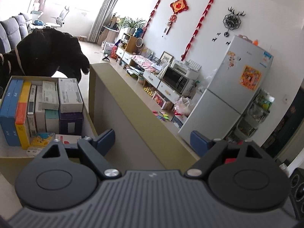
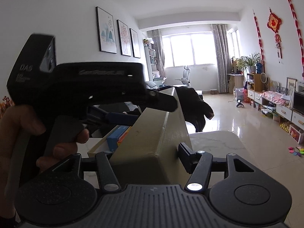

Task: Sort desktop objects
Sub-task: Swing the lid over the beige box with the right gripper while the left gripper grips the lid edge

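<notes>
Left wrist view: left hand-held gripper (image 1: 152,139) spread wide, blue pads (image 1: 106,138) apart, nothing between them but the raised flap (image 1: 133,104) of the cardboard box (image 1: 47,163) directly ahead. Forward-left of the pads, inside the box: small packages (image 1: 43,110) standing packed in rows, blue and orange ones at far left, white and purple ones nearer the flap. Beyond the box, a black plush toy (image 1: 51,57). Far right, a white fridge (image 1: 233,96).

Right wrist view: right hand-held gripper (image 2: 146,155) spread, with the box corner between its fingers; contact with the cardboard cannot be told. Box on a pale marble worktop (image 2: 214,142). Forward-left, the left hand (image 2: 28,133) holding the other gripper over the box. Far ahead, a bright window (image 2: 190,51).
</notes>
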Demonstrator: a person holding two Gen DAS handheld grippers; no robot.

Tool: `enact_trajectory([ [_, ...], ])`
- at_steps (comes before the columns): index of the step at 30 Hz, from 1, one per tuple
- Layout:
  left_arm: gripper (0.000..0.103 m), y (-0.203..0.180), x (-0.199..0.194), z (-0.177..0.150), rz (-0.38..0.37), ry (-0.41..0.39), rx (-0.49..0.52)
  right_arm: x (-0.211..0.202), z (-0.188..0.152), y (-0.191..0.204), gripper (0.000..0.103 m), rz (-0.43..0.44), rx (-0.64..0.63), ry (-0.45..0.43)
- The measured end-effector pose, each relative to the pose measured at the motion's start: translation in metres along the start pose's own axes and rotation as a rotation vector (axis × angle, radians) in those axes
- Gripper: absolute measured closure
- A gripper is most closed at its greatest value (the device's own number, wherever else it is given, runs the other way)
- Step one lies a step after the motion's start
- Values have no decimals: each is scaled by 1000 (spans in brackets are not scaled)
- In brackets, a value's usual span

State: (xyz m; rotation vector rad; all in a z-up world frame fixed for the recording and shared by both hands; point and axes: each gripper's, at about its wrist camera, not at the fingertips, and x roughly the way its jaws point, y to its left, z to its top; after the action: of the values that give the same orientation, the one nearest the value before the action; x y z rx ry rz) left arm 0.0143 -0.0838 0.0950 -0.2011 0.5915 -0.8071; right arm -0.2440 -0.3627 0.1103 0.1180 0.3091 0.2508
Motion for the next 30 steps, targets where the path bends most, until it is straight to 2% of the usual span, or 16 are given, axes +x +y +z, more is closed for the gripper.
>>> enact_trajectory([
  [3,19,-1,1,2,23,23,29,4,0,5,39,2,-24,4],
  [7,28,-2,5,5,56,64,81,9,0,11,37,2,-47,13],
  [10,34,-1,6,9,61,92,91,13,-2,15,34,9,-53,11],
  [15,37,3,9,11,67,142,80,18,-6,23,32,7,-74,1],
  [18,44,11,14,11,20,175,35,19,-6,25,31,8,-78,-1],
  [20,54,17,16,12,-32,193,-13,20,-6,22,30,11,-68,-1],
  [24,53,15,15,12,-37,206,-3,22,-4,18,27,26,-49,7],
  [30,54,15,11,8,-71,208,-9,24,-5,2,14,95,30,40],
])
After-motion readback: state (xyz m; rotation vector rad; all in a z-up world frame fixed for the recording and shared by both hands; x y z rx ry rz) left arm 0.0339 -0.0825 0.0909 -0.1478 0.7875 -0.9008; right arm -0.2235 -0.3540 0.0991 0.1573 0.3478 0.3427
